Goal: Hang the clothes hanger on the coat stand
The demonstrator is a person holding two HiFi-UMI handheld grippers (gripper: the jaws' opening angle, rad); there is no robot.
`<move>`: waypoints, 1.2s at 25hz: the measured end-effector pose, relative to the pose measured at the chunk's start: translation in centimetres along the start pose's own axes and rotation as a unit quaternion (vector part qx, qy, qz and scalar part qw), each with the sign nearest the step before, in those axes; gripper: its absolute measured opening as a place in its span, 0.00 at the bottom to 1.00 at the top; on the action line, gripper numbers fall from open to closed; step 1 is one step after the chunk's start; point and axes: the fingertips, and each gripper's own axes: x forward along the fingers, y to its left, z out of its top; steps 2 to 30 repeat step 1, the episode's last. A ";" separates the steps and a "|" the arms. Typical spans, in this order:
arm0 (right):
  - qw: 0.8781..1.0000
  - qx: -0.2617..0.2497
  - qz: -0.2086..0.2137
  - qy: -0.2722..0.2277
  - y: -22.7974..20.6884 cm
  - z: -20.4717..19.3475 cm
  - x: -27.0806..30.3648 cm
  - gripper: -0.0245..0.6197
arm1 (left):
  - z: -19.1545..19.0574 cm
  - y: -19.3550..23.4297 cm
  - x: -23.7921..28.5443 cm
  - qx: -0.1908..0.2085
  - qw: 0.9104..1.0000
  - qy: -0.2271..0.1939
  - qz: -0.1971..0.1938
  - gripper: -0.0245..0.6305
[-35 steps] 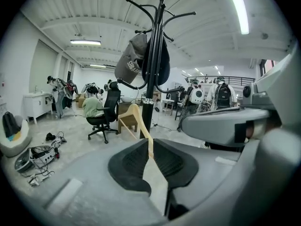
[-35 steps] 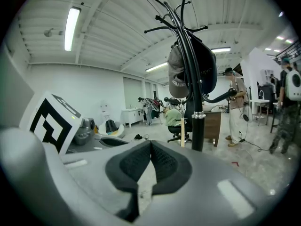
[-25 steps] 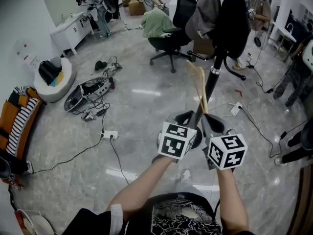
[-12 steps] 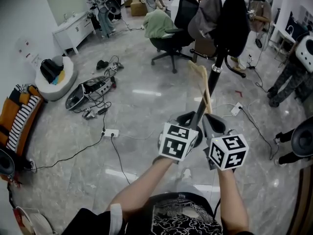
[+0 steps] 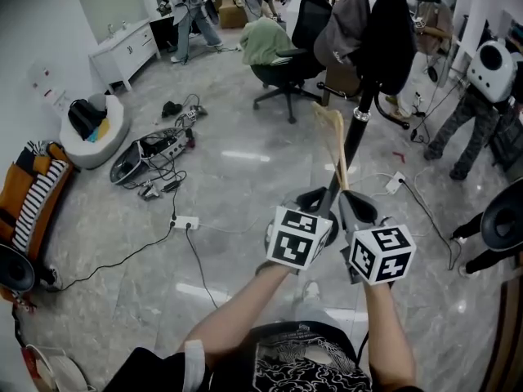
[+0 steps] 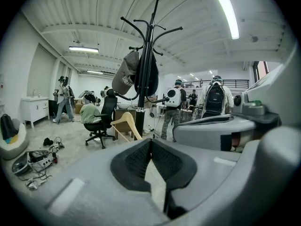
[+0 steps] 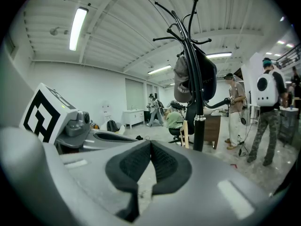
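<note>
L gripper (image 6: 150, 145) & R gripper (image 7: 150, 147) side by side near, both w/ jaws pressed together, nothing between. Just beyond, pale wooden clothes hanger (image 5: 331, 133) sits low, left of the pole of the black curved-hook coat stand (image 5: 357, 129); its support unclear. Grey cap (image 5: 343, 27) & black coat (image 5: 388, 39) hang higher. Black office chair (image 5: 286, 64) far left.

At your 12 o'clock, a person in a pale green top (image 5: 263, 37) sits in a black swivel office chair (image 5: 286, 65). A white plastic power strip (image 5: 183, 223) lies at 10 o'clock, with an open grey case of tangled cables (image 5: 151, 149) beyond it. An orange-and-striped cushion (image 5: 29, 198) is at 9.
</note>
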 end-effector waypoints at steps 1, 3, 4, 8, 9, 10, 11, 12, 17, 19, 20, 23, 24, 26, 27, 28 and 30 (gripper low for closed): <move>1.000 0.000 0.000 0.000 -0.1 0.0 0.0 0.04 | 0.0 0.0 0.0 0.001 1.000 0.000 0.001 0.05; 1.000 0.000 0.000 0.000 -0.1 0.0 0.0 0.04 | 0.0 0.0 0.0 0.001 1.000 0.000 0.001 0.05; 1.000 0.000 0.000 0.000 -0.1 0.0 0.0 0.04 | 0.0 0.0 0.0 0.001 1.000 0.000 0.001 0.05; 1.000 0.000 0.000 0.000 -0.1 0.0 0.0 0.04 | 0.0 0.0 0.0 0.001 1.000 0.000 0.001 0.05; 1.000 0.000 0.000 0.000 -0.1 0.0 0.0 0.04 | 0.0 0.0 0.0 0.001 1.000 0.000 0.001 0.05; 1.000 0.000 0.000 0.000 -0.1 0.0 0.0 0.04 | 0.0 0.0 0.0 0.001 1.000 0.000 0.001 0.05; 1.000 0.000 0.000 0.000 -0.1 0.0 0.0 0.04 | 0.0 0.0 0.0 0.001 1.000 0.000 0.001 0.05; 1.000 0.000 0.000 0.000 -0.1 0.0 0.0 0.04 | 0.0 0.0 0.0 0.001 1.000 0.000 0.001 0.05; 1.000 0.000 0.000 0.000 -0.1 0.0 0.0 0.04 | 0.0 0.0 0.0 0.001 1.000 0.000 0.001 0.05; 1.000 0.000 0.000 0.000 -0.1 0.0 0.0 0.04 | 0.0 0.0 0.0 0.001 1.000 0.000 0.001 0.05; 1.000 0.000 0.000 0.000 -0.1 0.0 0.0 0.04 | 0.0 0.0 0.0 0.001 1.000 0.000 0.001 0.05; 1.000 0.000 0.000 0.000 -0.1 0.0 0.0 0.04 | 0.0 0.0 0.0 0.001 1.000 0.000 0.001 0.05; 1.000 0.000 0.000 0.000 -0.1 0.0 0.0 0.04 | 0.0 0.0 0.0 0.001 1.000 0.000 0.001 0.05; 1.000 0.000 0.000 0.000 -0.1 0.0 0.0 0.04 | 0.0 0.0 0.0 0.001 1.000 0.000 0.001 0.05; 1.000 0.000 0.000 0.000 -0.1 0.0 0.0 0.04 | 0.0 0.0 0.0 0.001 1.000 0.000 0.001 0.05; 1.000 0.000 0.000 0.000 -0.1 0.0 0.0 0.04 | 0.0 0.0 0.0 0.001 1.000 0.000 0.001 0.05; 1.000 0.000 0.000 0.000 -0.1 0.0 0.0 0.04 | 0.0 0.0 0.0 0.001 1.000 0.000 0.001 0.05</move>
